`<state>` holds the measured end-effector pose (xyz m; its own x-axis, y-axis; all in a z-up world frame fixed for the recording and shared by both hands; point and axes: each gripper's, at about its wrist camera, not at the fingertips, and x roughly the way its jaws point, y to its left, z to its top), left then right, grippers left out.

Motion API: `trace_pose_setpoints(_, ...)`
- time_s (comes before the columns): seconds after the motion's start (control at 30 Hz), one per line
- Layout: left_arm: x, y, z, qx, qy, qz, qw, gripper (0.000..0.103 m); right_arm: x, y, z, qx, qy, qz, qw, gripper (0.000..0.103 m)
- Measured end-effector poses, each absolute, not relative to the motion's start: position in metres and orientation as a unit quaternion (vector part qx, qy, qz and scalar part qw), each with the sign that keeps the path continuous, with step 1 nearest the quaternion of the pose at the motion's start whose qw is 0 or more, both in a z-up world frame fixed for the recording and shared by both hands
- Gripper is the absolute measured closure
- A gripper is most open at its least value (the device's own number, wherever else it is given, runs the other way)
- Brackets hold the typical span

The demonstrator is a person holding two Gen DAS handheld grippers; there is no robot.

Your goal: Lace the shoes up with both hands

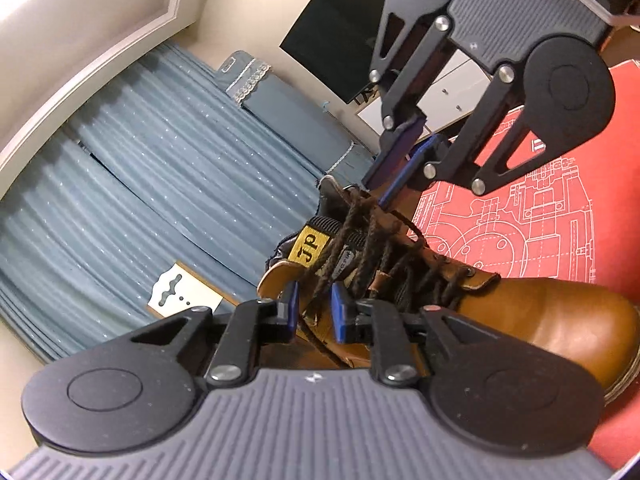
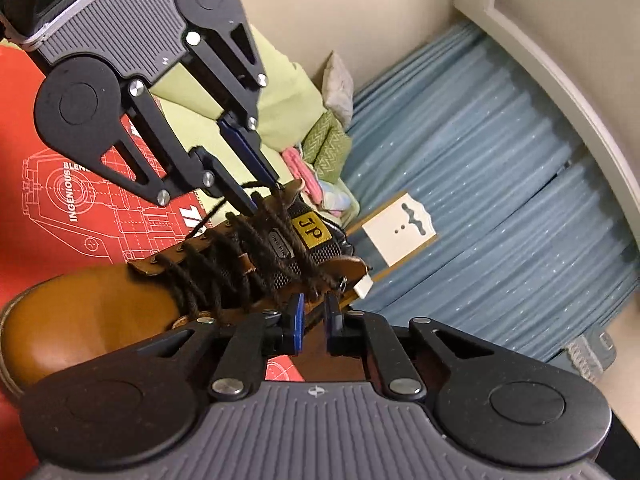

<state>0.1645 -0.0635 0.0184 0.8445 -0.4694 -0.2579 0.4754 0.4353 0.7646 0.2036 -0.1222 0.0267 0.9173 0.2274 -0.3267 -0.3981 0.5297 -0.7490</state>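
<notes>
One tan leather boot (image 1: 540, 312) with a glossy rounded toe lies on a red printed sheet with white technical drawings (image 1: 520, 216), which covers the surface. Behind it hangs a pleated blue-grey curtain (image 1: 160, 184). Dark brown braided laces (image 1: 360, 240) criss-cross the eyelets up to a black mesh tongue bearing a yellow "JP" tag (image 2: 311, 233). The left gripper (image 1: 314, 308) has its jaws slightly parted around a lace strand, not visibly pinching it. The right gripper (image 2: 314, 314) has its jaws slightly parted at a lace end near the collar.
</notes>
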Motion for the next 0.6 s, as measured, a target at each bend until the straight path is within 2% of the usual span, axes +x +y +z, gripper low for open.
trace_pose_setpoints(0.07,0.166,-0.064,0.018,0.455,0.006,-0.271,0.848,0.100,0.206,-0.122,0.027,-0.453,0.093,0.179,0.869,0.096)
trace_pose_setpoints(0.27,0.154,-0.060,0.033,0.411,0.017,-0.294,0.863,0.103,0.210,-0.120,0.026,-0.454,0.093,0.178,0.868,0.096)
trace_pose_setpoints(0.5,0.152,-0.058,0.036,0.410,0.019,-0.293,0.863,0.103,0.206,-0.138,0.028,-0.459,0.089,0.182,0.865,0.096)
trace_pose_setpoints(0.6,0.151,-0.060,0.036,0.413,0.017,-0.289,0.863,0.103,0.209,-0.138,0.026,-0.472,0.085,0.174,0.860,0.102)
